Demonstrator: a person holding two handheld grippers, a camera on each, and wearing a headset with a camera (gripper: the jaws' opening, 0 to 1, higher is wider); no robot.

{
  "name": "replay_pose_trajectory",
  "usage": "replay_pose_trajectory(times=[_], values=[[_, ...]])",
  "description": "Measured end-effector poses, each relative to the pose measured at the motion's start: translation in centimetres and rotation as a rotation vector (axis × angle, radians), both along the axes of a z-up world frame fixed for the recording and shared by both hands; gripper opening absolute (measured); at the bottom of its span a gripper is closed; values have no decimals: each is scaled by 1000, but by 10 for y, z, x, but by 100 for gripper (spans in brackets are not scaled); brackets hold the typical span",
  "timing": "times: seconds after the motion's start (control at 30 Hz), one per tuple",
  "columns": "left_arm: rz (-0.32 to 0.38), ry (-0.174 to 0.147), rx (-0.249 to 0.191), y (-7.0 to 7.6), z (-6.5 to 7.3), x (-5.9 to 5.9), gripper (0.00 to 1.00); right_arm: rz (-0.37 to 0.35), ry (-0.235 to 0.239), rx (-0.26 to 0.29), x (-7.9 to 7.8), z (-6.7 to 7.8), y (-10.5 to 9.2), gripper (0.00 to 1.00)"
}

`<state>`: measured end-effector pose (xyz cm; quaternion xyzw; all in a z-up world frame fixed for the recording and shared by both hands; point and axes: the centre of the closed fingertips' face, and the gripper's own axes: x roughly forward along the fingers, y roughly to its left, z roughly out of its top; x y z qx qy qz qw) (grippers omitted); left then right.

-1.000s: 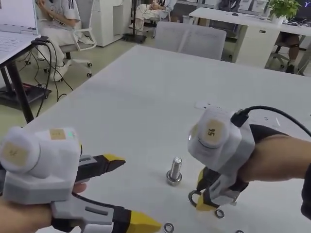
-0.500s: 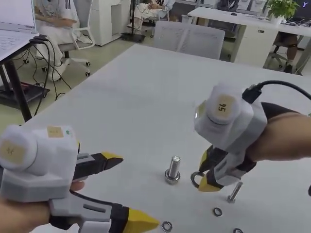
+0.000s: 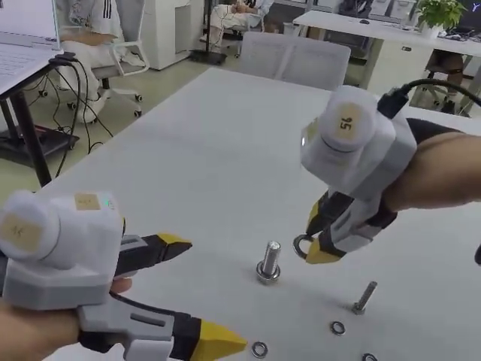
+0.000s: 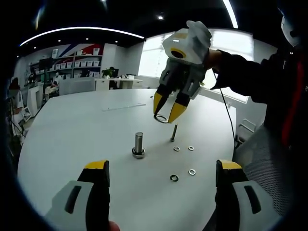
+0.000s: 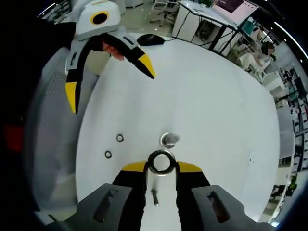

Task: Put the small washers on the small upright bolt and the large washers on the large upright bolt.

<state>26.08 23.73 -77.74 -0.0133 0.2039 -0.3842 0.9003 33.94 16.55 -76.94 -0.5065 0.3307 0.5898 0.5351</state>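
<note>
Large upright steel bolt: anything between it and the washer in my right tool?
Nothing. In the head view, only bare white tabletop shows between the large upright steel bolt and the large silver ring washer pinched in the right tool.

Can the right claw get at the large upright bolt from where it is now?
Probably yes. The right claw, shut on a large washer, hangs just beside the top of the large upright bolt with nothing between them. The left claw is open and well off to the side.
</note>
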Motion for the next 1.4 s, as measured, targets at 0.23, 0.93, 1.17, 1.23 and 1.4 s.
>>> replay_pose_trajectory(times=[0.23, 0.93, 1.17, 1.23, 1.4], values=[[0, 4, 0, 0, -2, 1, 91, 18, -9, 9, 6, 6, 13, 23], [14, 24, -7, 5, -10, 2, 91, 54, 28, -23, 23, -19, 37, 23], [18, 31, -10, 7, -12, 4, 91, 57, 47, -45, 24, -31, 39, 23], [17, 34, -10, 7, -13, 4, 91, 58, 49, -50, 25, -33, 39, 23], [17, 36, -12, 6, -14, 5, 91, 55, 55, -65, 25, -37, 36, 23]])
